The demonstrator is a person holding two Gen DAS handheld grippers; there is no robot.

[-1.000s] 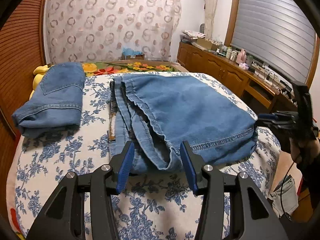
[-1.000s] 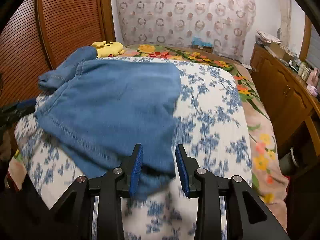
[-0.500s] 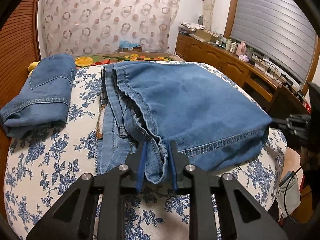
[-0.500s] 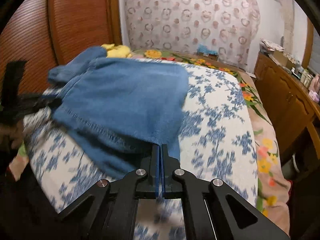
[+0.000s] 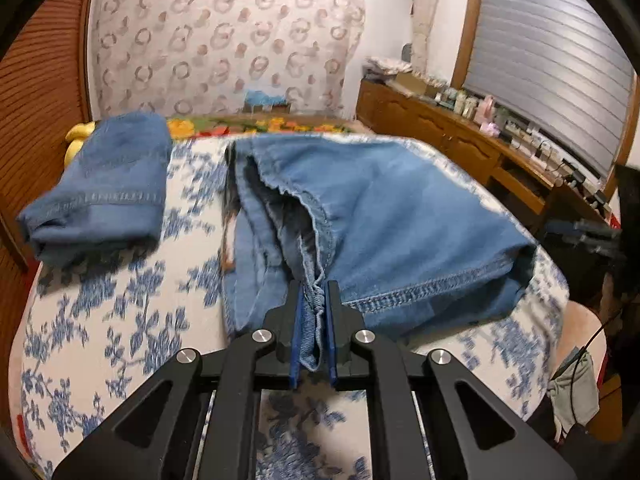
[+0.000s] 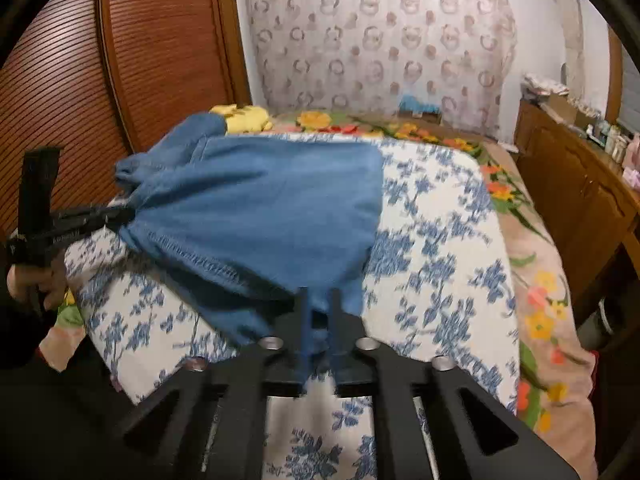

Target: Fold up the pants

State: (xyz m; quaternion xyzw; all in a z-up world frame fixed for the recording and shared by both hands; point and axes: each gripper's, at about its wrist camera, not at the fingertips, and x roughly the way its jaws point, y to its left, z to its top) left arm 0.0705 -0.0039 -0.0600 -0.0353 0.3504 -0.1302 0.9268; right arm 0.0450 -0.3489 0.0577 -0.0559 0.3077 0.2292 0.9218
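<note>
Blue jeans point(image 5: 400, 216), folded in half, lie across the flowered bed point(image 5: 100, 320). My left gripper point(image 5: 313, 292) is closing, its blue pads pinching the bunched near-left edge of the jeans. In the right wrist view the jeans point(image 6: 260, 208) hang lifted along their near hem. My right gripper point(image 6: 319, 300) has the near-right corner of the denim between its pads, which press on it while the jaws are opening. Across the hem I see the left gripper point(image 6: 80, 216) held by a hand. The right gripper point(image 5: 584, 232) shows at the far right of the left wrist view.
A second pair of folded jeans point(image 5: 108, 184) lies at the bed's far left, with a yellow plush toy point(image 6: 244, 116) behind it. A slatted wooden wardrobe point(image 6: 80, 80) borders the left side. A wooden dresser point(image 5: 460, 132) with bottles runs along the right wall.
The left gripper's jaws closed onto the jeans' near edge. The right gripper shut and now holds the near corner; the near hem has risen off the bed between the two grippers.
</note>
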